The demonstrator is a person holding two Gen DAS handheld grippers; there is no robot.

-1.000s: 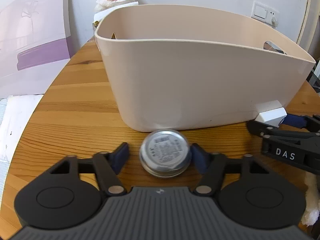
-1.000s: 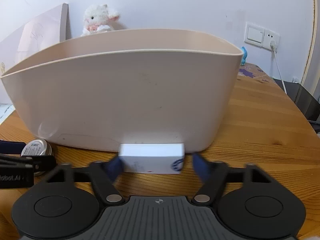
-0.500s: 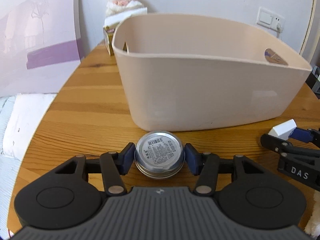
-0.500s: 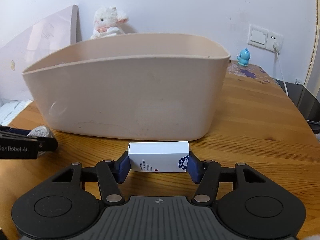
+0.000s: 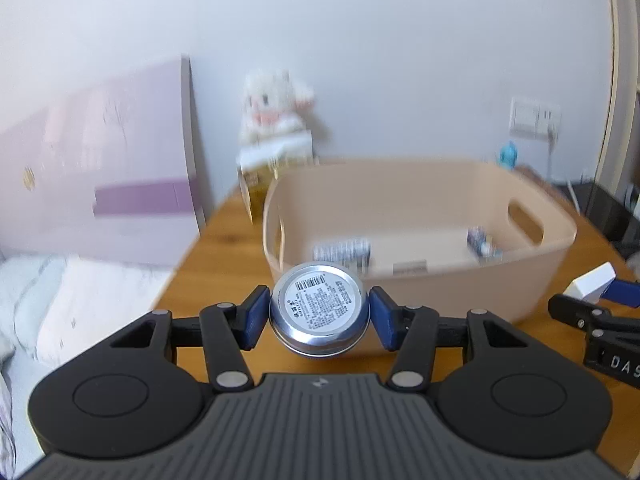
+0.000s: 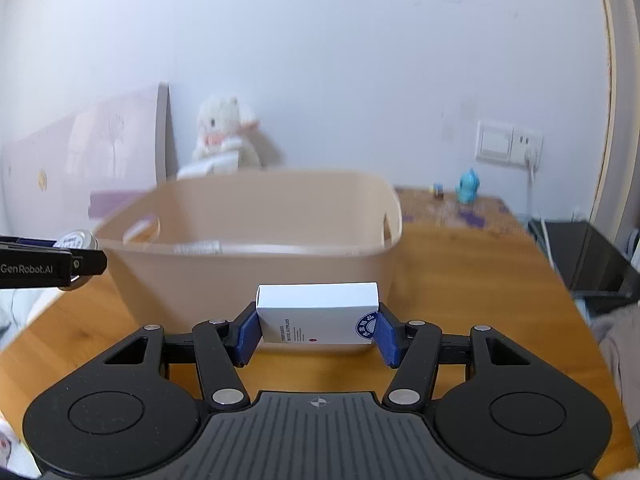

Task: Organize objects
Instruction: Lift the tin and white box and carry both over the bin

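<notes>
While my left tool grips the round tin by its sides, my right tool clamps the white box. Both are held above the worktop, in front of the beige tub, which holds a few small packets.
</notes>
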